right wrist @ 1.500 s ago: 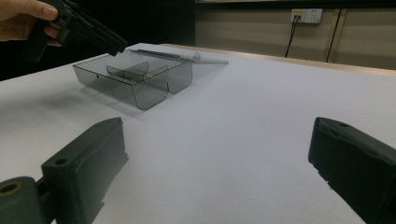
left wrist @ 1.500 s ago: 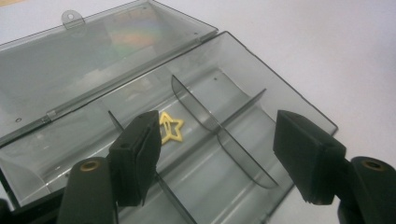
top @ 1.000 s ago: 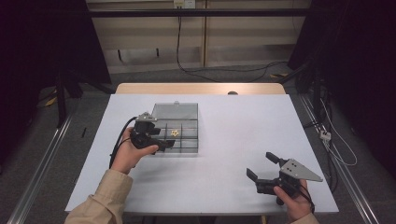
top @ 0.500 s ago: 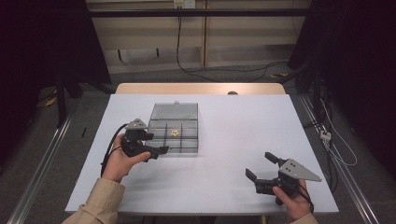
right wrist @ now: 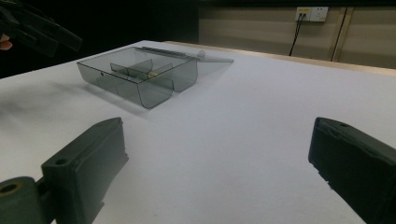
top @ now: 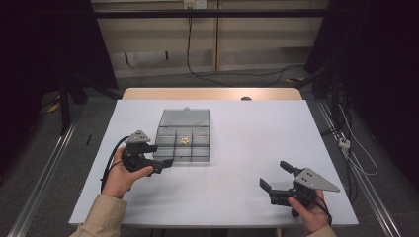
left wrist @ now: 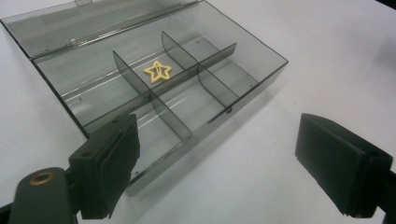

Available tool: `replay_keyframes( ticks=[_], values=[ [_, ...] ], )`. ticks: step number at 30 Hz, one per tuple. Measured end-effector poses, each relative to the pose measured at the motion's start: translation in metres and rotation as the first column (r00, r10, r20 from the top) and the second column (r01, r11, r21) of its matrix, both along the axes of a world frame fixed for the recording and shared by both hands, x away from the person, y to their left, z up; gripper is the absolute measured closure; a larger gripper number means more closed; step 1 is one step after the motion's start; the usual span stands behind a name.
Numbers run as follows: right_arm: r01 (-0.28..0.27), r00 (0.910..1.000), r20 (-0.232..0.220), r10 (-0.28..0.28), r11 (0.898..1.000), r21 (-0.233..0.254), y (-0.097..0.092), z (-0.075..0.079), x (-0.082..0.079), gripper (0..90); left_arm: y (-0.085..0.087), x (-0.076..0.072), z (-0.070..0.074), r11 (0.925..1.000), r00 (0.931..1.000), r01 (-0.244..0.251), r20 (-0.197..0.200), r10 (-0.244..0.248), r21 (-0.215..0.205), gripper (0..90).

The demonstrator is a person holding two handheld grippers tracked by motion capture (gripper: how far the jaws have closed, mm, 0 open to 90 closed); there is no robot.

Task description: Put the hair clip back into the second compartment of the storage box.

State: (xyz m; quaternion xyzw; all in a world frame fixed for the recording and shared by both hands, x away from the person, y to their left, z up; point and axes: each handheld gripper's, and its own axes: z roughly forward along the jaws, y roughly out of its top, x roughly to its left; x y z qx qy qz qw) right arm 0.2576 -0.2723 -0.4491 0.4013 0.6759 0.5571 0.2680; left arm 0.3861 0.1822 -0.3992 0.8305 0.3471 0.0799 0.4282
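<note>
Smoked clear compartment box (top: 184,143) sits on the white worktop (top: 247,133), left of centre, lid (top: 185,117) folded open flat on the far side. Dividers split it into several cells; a small yellow star (top: 185,140) lies flat in a middle cell, far row, touching nothing that I can make out. In the left gripper view the star (left wrist: 158,71) is face up and the other cells look bare. Left hand-held gripper (top: 159,155) hovers just beside the box's near-left corner, jaws spread wide, nothing between them, one tip over the box edge, the other over the worktop; contact with the box wall not resolvable. The left hand (top: 120,174) wraps the gripper body, cable looping off to the left. Right hand-held gripper (top: 275,177) is well apart from the box, near the worktop's near-right edge, jaws also wide open and empty, pointing left toward the box. Right hand (top: 307,213) holds it low over the worktop. Wooden strip along the far edge of the worktop.
</note>
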Motion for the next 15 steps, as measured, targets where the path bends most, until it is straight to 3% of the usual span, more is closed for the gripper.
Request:
replay_keyframes(
  ticks=[1,15],
  values=[
    [0.000,1.0000,0.001,0.000,1.000,-0.001,0.000,0.000,0.000,3.5,0.001,0.000,0.000,0.9999,0.9998,0.012,-0.014,-0.012,-0.009,13.7],
    [0.001,1.0000,-0.001,-0.001,1.000,-0.001,0.000,0.000,0.000,3.6,0.017,-0.016,-0.011,0.9999,1.0000,-0.001,0.002,0.001,-0.010,13.3]
  ],
)
